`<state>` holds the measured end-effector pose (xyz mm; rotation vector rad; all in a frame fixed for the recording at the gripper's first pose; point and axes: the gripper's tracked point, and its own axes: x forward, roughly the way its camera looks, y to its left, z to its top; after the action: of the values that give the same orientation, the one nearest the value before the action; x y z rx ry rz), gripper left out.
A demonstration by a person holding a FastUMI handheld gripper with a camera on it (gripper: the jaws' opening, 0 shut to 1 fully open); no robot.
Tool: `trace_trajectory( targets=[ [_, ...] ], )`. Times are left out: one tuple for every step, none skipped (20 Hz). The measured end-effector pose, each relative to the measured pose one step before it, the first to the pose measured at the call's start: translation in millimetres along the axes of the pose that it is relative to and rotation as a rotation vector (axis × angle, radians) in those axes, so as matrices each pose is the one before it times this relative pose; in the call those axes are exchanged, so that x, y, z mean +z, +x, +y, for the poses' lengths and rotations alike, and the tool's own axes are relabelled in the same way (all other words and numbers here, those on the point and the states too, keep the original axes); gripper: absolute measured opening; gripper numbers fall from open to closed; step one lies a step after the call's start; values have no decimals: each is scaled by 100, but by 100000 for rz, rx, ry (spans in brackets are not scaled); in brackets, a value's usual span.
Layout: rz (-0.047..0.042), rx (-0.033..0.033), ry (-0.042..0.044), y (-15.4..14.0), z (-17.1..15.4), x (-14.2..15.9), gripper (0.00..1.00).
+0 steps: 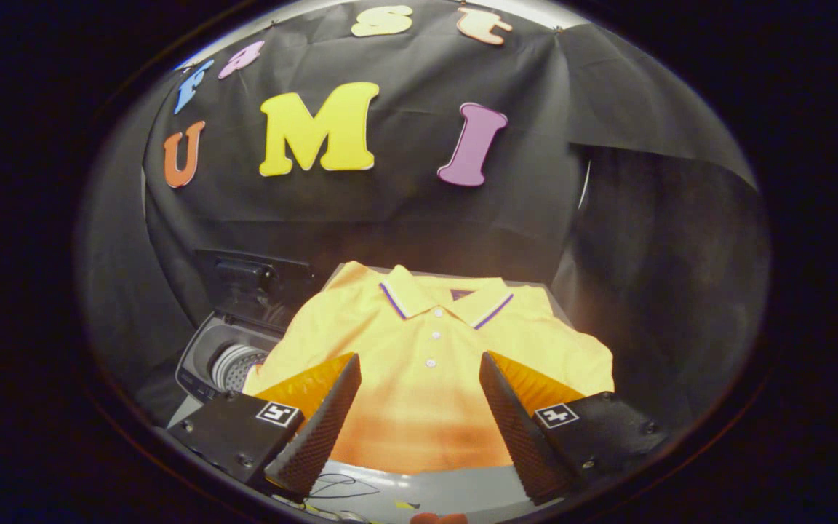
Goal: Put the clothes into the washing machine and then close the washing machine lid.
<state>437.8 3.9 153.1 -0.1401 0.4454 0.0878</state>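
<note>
The gripper (419,378) is seen spread wide, its two fingers well apart and pressing on nothing. Between and just beyond them a yellow polo shirt (430,378) is laid flat, front up, collar at the far end, buttons down the middle. The shirt rests on a pale surface (455,489) whose bare near part is seen below the hem. A thin dark cord (335,485) lies on that surface just beside the left finger.

The step in hand is judged to be the approach to the first pick; no garment has yet been taken up. The next move is judged to call for the fingers to be lowered onto the cloth and a fold pinched, then carried left.

To the left of the shirt the washing machine (204,360) stands open, its drum (237,366) exposed and its lid (255,287) raised at the far side. Black cloth encloses the booth behind and at both sides.
</note>
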Motion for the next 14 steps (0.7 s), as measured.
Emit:
trace_trajectory(
  targets=[
    [2908,201,1051,895,77,184,100],
    [2994,-237,928,828,-76,159,100],
    [2770,-392,581,852,-201,107,100],
    [2567,-773,377,754,-231,-38,100],
    [2703,-664,492,720,-229,-35,100],
    [2418,-850,461,668,-319,-314,100],
    [2656,-541,409,520,-324,-345,100],
    [2001,-342,337,668,-281,-345,100],
    [2423,-541,275,566,-279,-450,100],
    [2968,-40,-53,337,-157,-747,100],
    [-1053,1469,2631,-88,85,177,100],
    [2707,812,2269,189,150,-405,100],
    [979,844,1936,-216,8,194,100],
    [3070,679,-1580,183,-86,-317,100]
  ],
)
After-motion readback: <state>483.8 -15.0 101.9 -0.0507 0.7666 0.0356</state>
